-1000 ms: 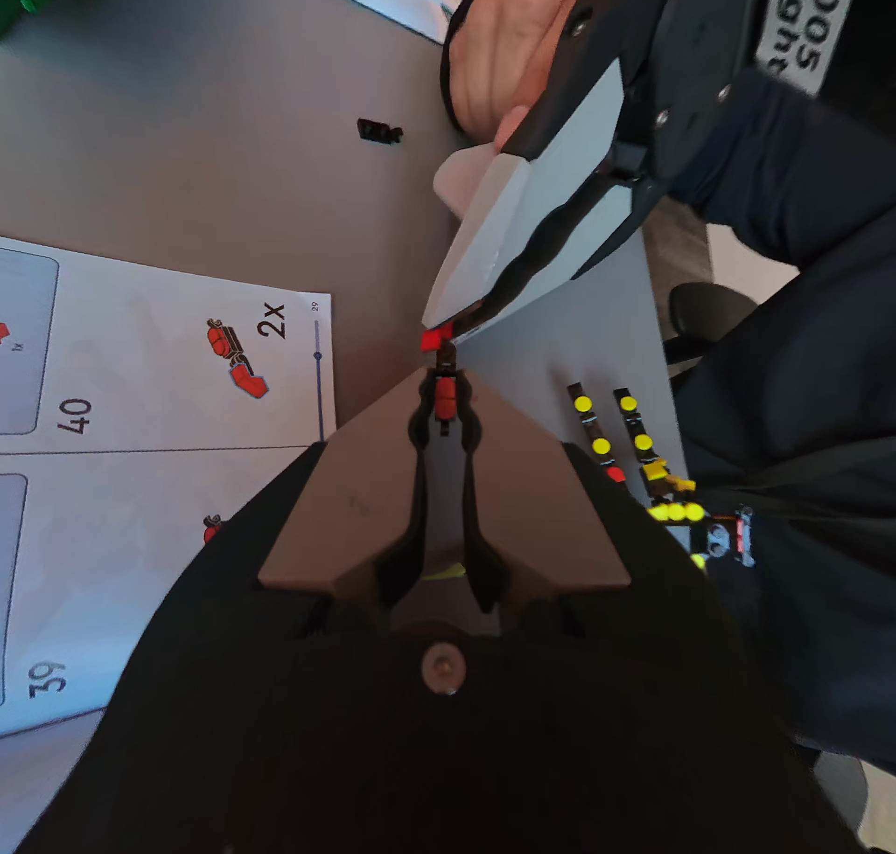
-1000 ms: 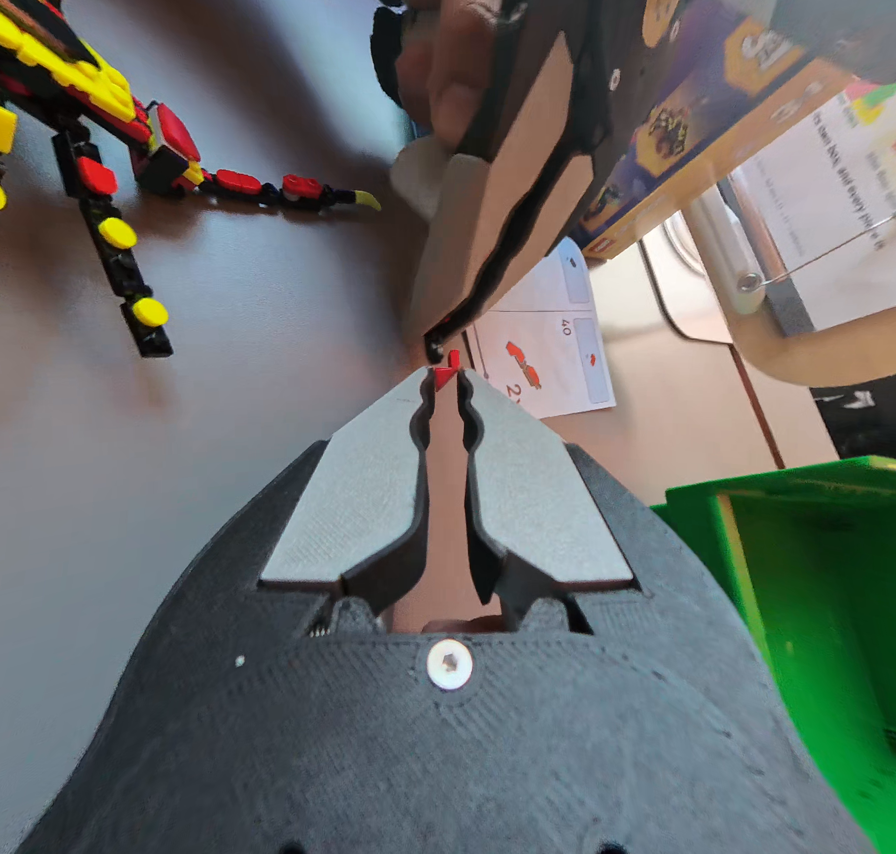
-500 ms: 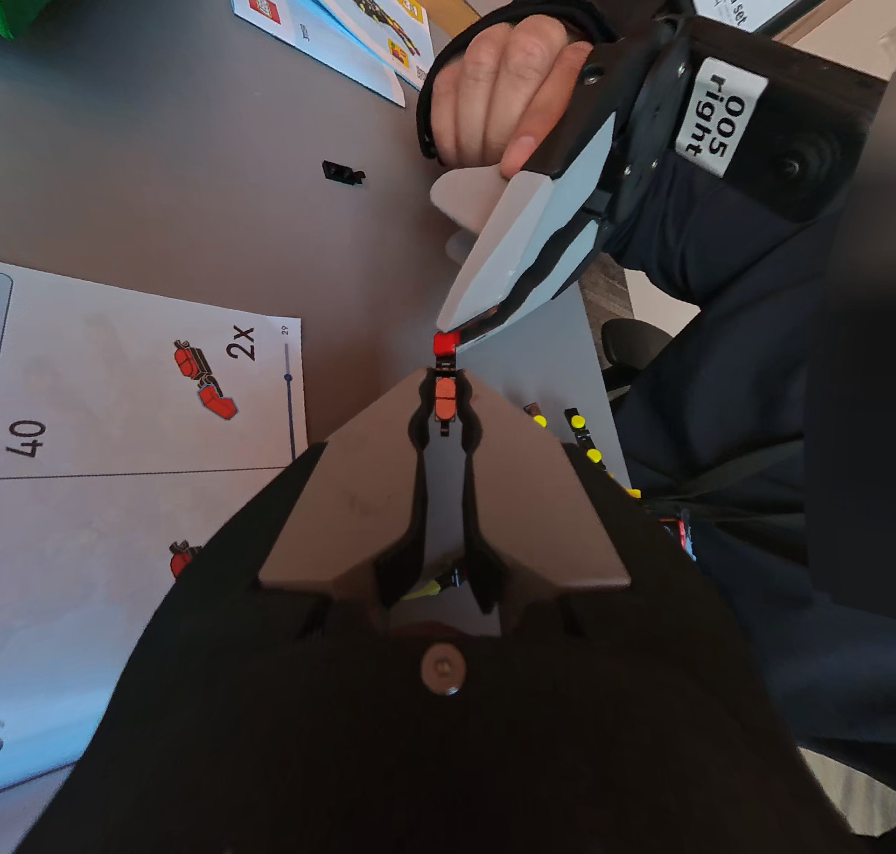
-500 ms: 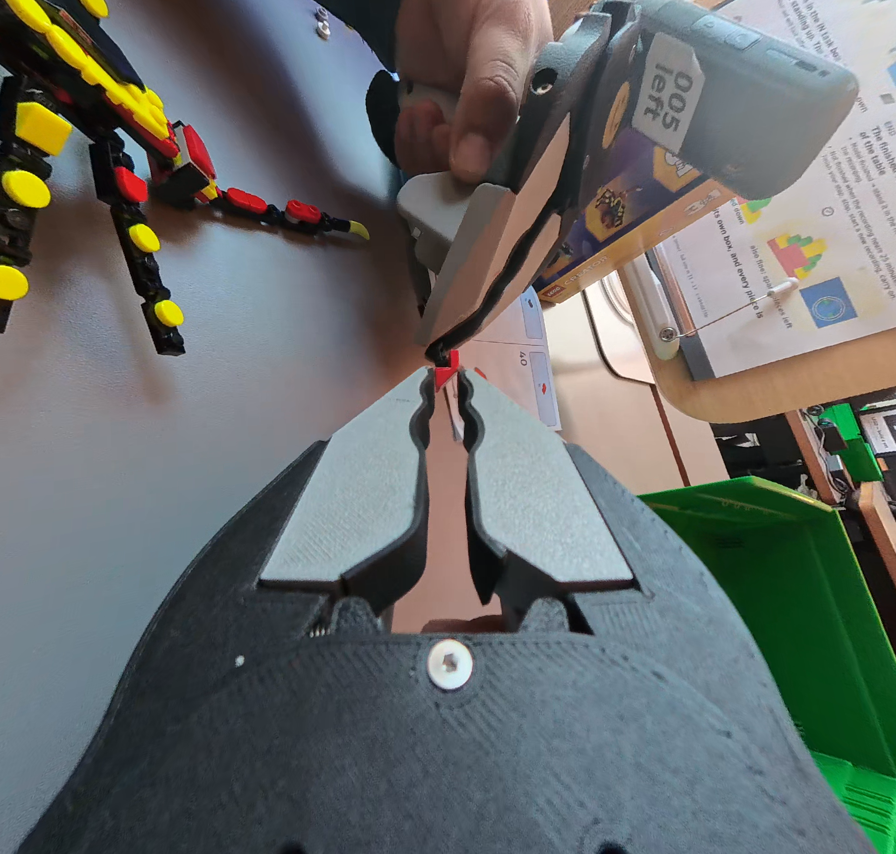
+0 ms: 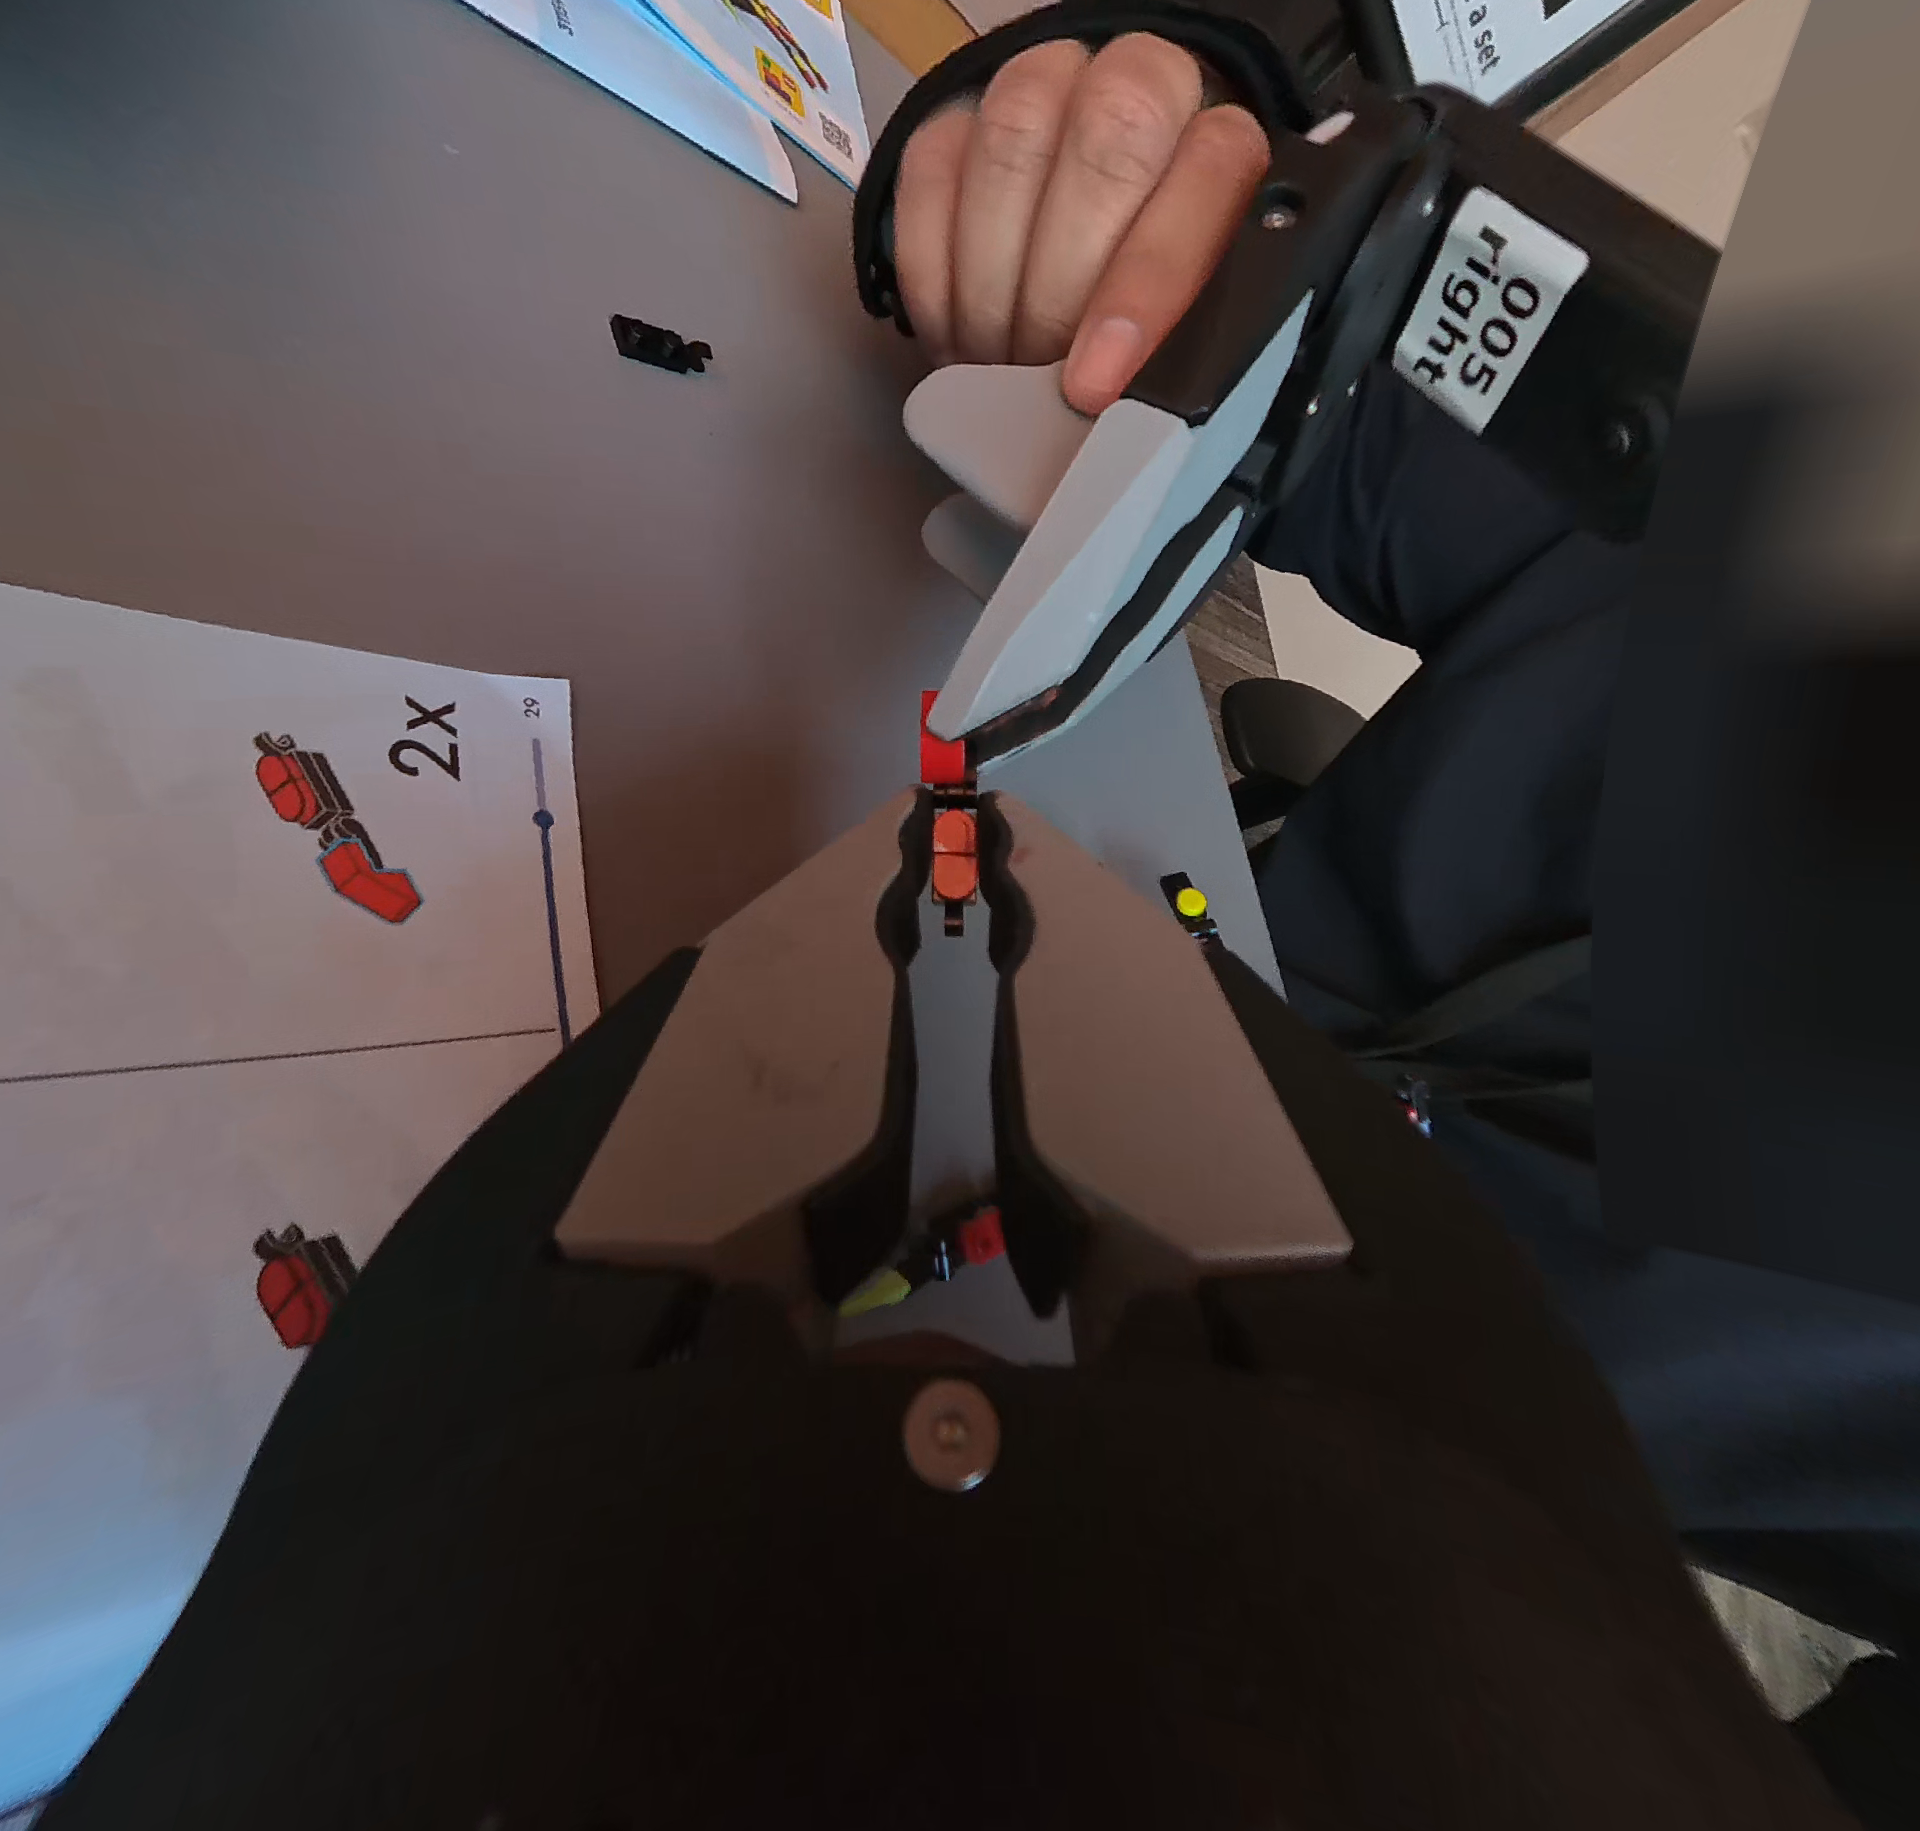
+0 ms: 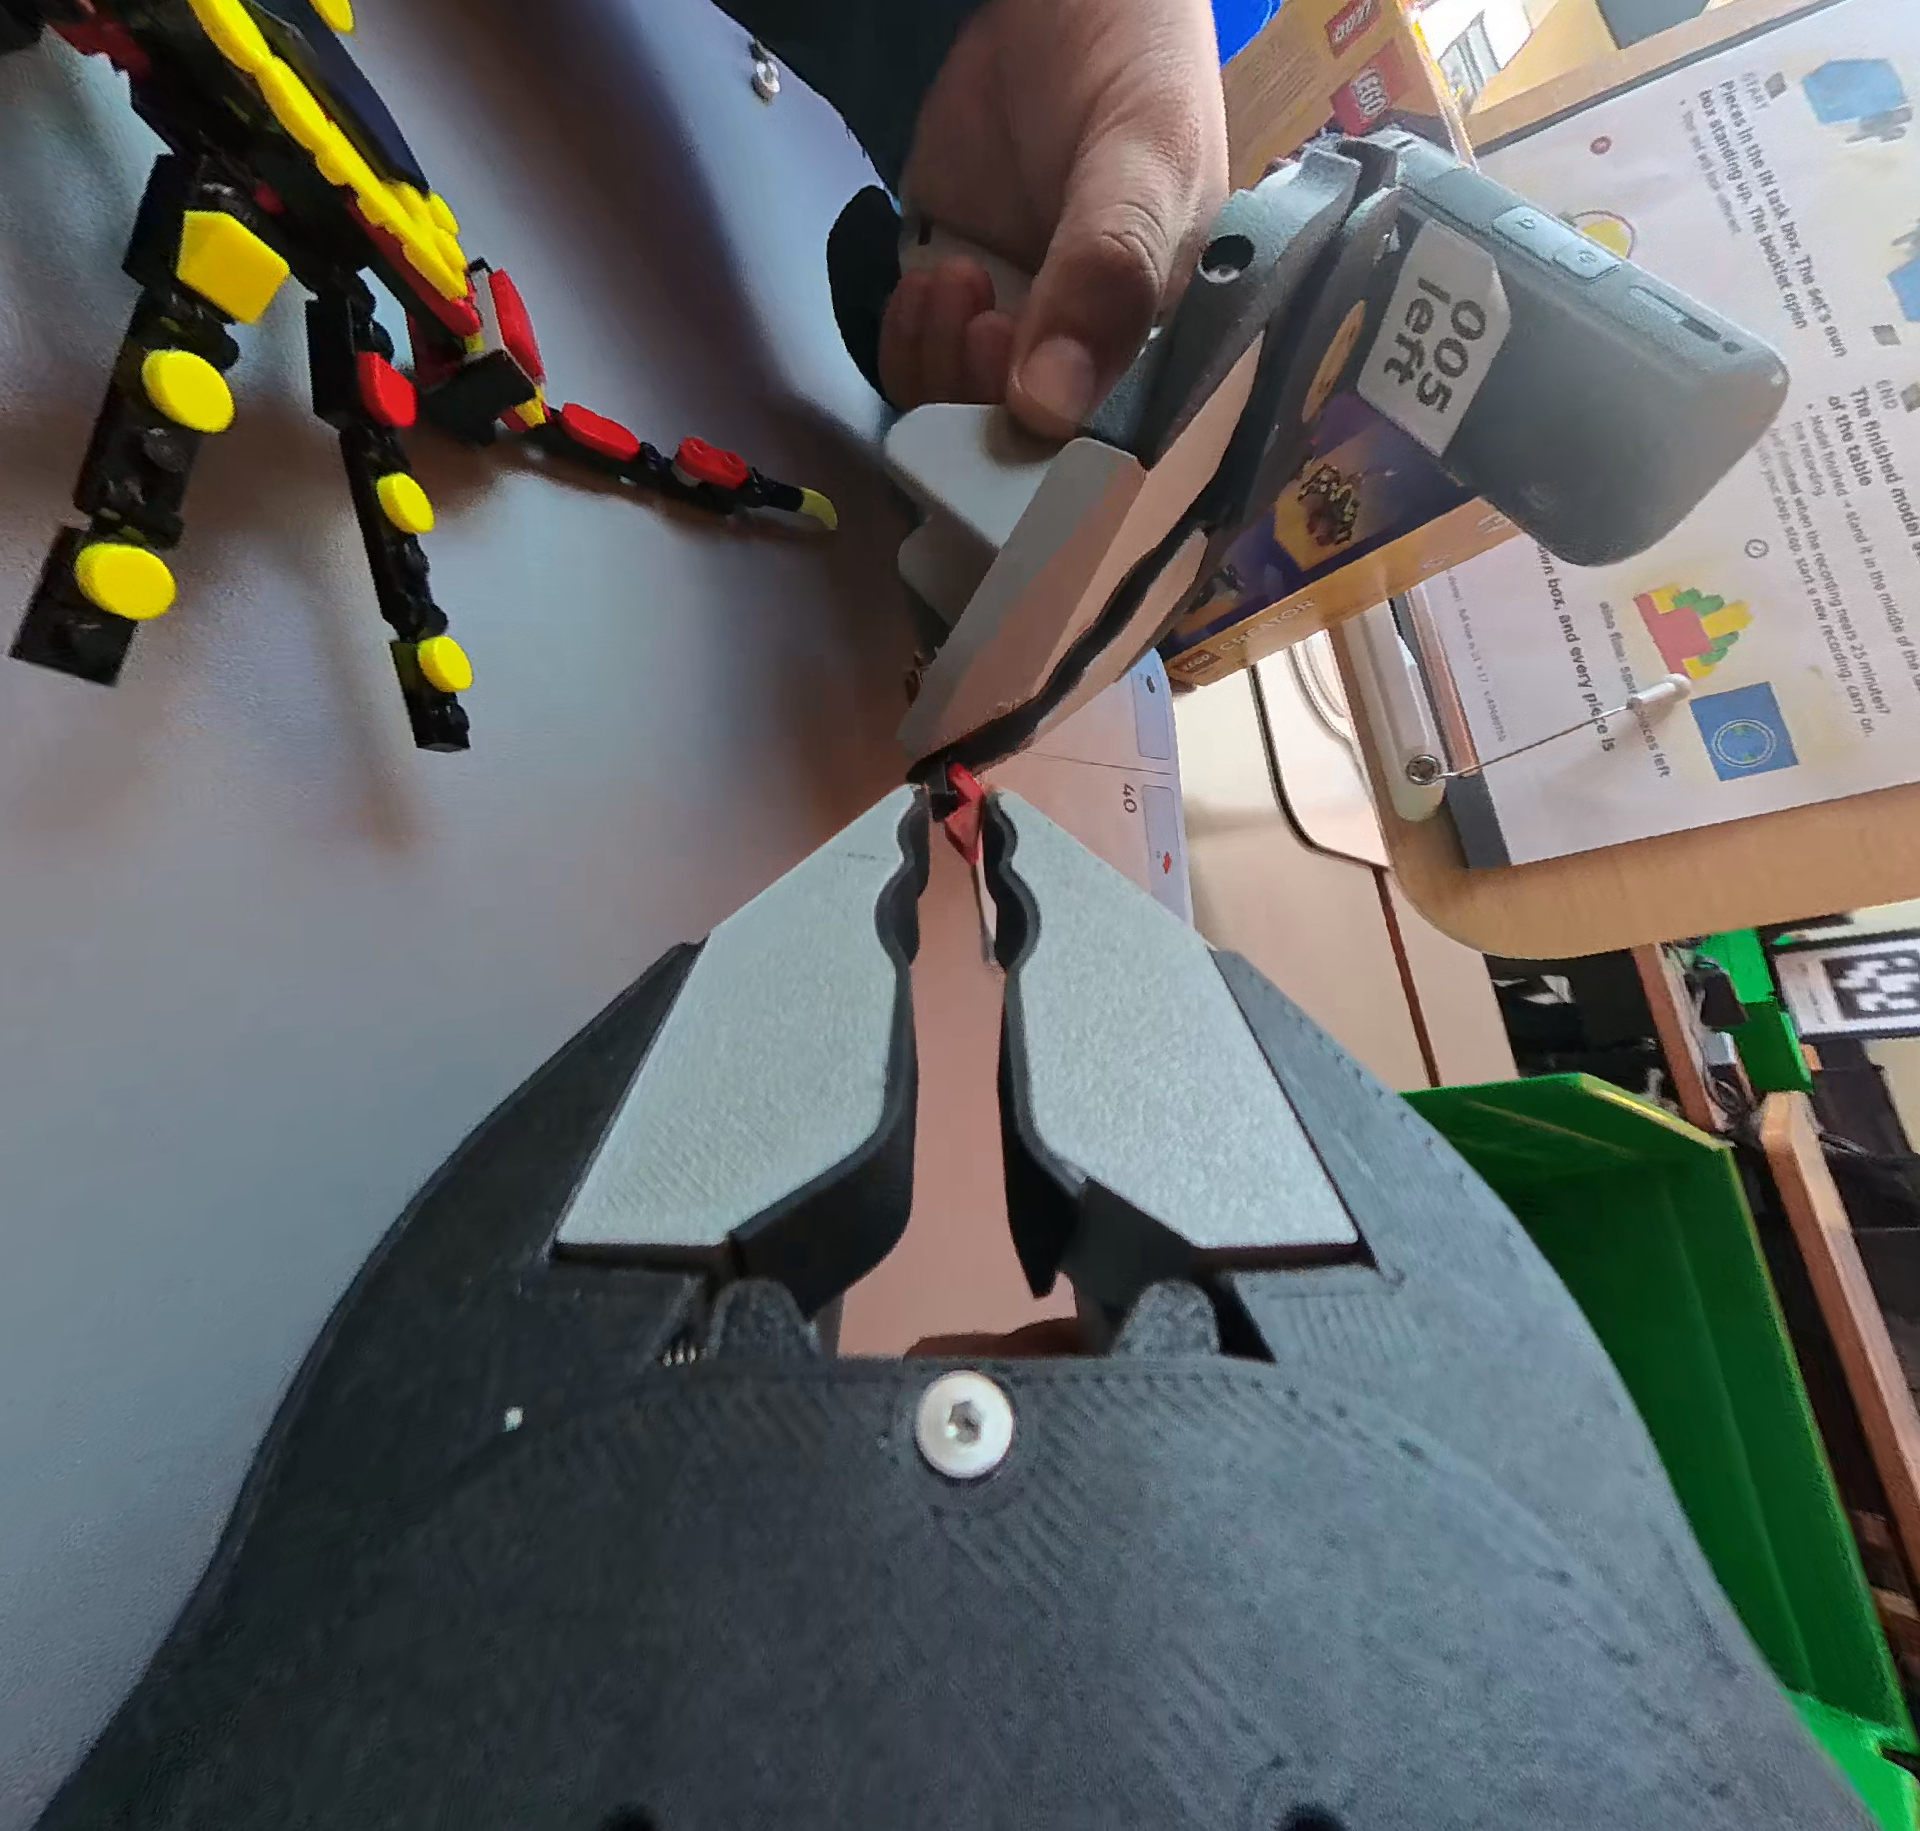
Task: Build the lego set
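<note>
On the desk (image 5: 312, 347) at left lies the open instruction booklet (image 5: 260, 846); right of it the left gripper (image 5: 951, 805) is clamped on a small black-and-red leg segment (image 5: 953, 867). The right gripper (image 5: 971, 737), pinching a red brick (image 5: 940, 758), has tilted since a second ago, and both tips now touch, so the join looks nearly seated.

A lab-like workspace is suggested by the printed instruction board (image 6: 1704, 493) clipped at upper right and the green plastic bin (image 6: 1621, 1366) at lower right.
</note>
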A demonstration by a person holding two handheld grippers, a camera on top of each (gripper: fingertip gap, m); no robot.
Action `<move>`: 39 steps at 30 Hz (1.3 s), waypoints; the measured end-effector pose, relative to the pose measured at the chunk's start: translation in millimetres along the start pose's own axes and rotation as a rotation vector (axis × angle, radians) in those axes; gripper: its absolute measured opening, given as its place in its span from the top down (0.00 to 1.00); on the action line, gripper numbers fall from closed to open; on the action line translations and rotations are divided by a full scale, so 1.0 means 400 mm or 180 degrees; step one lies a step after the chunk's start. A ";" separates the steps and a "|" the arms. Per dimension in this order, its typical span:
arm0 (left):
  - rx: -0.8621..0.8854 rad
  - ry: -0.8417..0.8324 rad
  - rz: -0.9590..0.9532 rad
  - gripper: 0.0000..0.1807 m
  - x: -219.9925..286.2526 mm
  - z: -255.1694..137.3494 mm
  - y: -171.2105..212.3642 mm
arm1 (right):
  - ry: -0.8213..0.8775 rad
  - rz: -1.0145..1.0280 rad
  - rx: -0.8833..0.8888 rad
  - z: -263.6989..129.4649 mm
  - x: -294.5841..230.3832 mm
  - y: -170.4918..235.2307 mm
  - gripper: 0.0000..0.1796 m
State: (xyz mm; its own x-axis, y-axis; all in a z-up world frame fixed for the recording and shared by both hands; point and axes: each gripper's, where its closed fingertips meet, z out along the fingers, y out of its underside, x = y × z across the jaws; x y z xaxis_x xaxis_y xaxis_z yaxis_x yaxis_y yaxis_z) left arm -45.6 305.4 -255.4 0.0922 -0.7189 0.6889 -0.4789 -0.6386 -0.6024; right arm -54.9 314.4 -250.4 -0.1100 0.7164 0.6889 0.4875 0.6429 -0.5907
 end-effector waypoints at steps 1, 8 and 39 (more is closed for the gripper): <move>0.0013 -0.0011 0.0000 0.97 -0.001 -0.001 -0.002 | 0.0043 -0.0054 -0.0040 0.000 0.002 0.002 0.96; 0.0077 -0.0052 0.0021 0.97 -0.002 -0.003 -0.012 | 0.0118 -0.0051 -0.0097 -0.004 0.012 0.005 0.97; 0.0692 -0.0238 -0.0152 0.97 -0.010 -0.004 -0.077 | 0.0697 -0.0340 -0.0459 -0.032 0.069 0.032 0.97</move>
State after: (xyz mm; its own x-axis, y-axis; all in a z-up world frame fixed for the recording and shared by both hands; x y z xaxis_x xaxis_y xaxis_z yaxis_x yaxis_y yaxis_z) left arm -32.8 328.5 -238.9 0.1785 -0.6997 0.6918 -0.2739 -0.7107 -0.6480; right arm -40.5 338.8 -233.7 0.0145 0.5609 0.8277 0.6032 0.6553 -0.4547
